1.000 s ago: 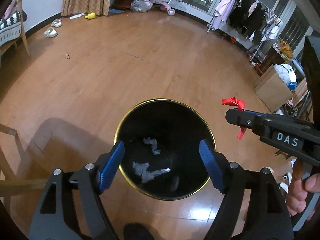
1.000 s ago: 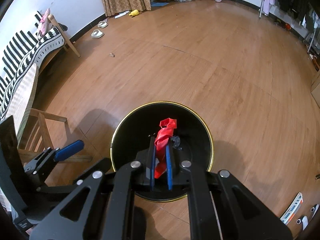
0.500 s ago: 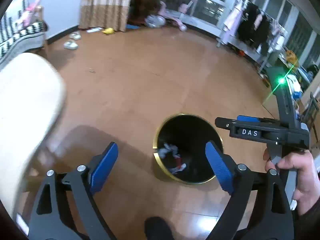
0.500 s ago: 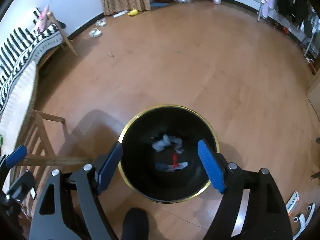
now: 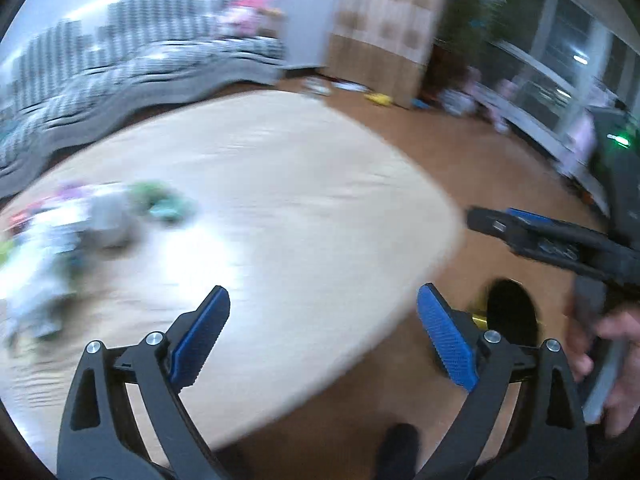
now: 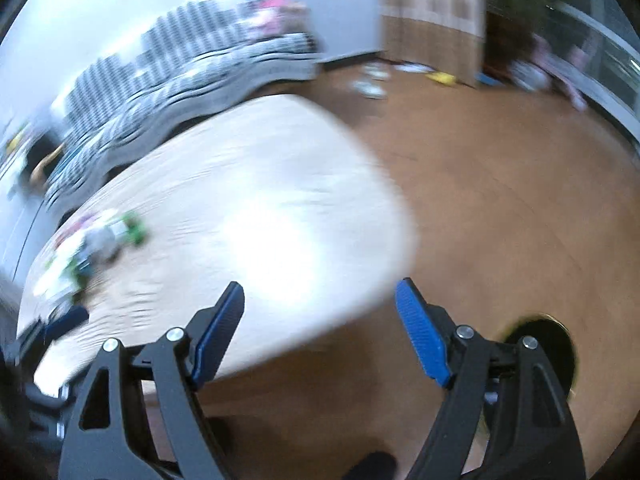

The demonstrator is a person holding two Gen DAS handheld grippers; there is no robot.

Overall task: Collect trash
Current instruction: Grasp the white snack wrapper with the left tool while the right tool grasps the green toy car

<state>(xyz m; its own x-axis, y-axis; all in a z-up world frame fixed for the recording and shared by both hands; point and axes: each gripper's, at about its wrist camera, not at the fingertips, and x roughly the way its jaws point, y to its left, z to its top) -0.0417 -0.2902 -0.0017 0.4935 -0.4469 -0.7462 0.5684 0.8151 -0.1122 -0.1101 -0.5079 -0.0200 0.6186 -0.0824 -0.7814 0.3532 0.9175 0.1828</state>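
While both views smear with motion blur, I note from left to right: litter pile (image 5: 80,216) at nine o'clock on the pale table (image 5: 280,200); my left gripper (image 5: 323,336), jaws opening wide with nothing between them; my right gripper (image 6: 319,330), spread and empty; black bin (image 6: 556,344) on the floor at four o'clock.

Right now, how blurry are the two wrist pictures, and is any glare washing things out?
Left wrist view: heavy motion smear on the table and the clutter, white glare mid-table. Right wrist view: same smear and glare; only the gripper's jaws look sharp.
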